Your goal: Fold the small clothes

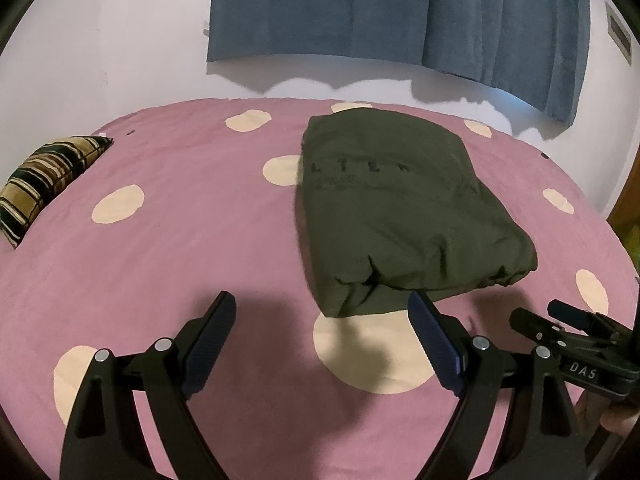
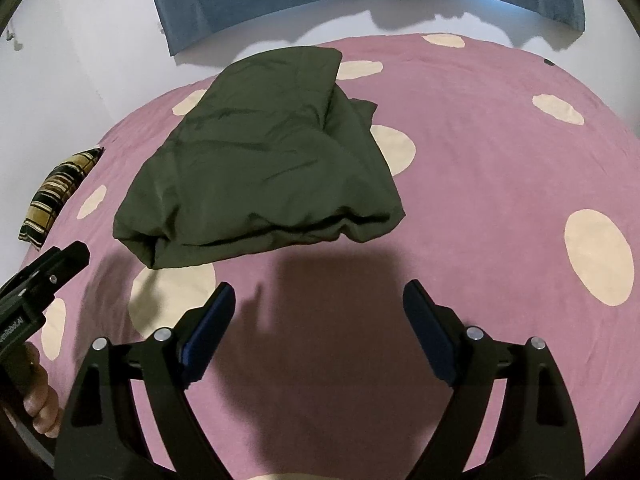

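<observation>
Garment, dark olive [image 1: 396, 216]: folded bundle, lay on the pink spotted bedspread [image 1: 180, 264].

Left wrist view. Left gripper [image 1: 322, 334] was spread wide and held nothing. Both blue pads [image 1: 210, 340] hung over bare bedspread. The garment lay at about 1 o'clock from the gripper, its near hem just beyond the right-hand pad, not touching. Long axis ran from 12 toward 5 o'clock, the narrow end far, the bunched and creased hem near. Faint lettering showed on the upper layer, too dim to read. The right gripper [image 1: 568, 316] entered at 3 o'clock, near the garment's near right corner; from this view its opening could not be judged. A striped cushion [image 1: 48, 184] sat at 9 o'clock, well apart. A blue curtain [image 1: 400, 12] hung on the wall at 12 o'clock.

Right wrist view. Right gripper [image 2: 320, 318] stood wide apart and empty, over shadowed bedspread. The garment [image 2: 256, 168] lay at about 11 o'clock, its near edge well short of the pads. Long axis ran from 1 toward 7 o'clock. A loose flap stuck out on its right side. The left gripper [image 2: 60, 258] showed at 9 o'clock, beside the garment's near left corner.

Judgement: the bundle lay between the two tools, forward of both. The left gripper looked slightly nearer to the hem. Either could reach a near corner with a short forward move.
</observation>
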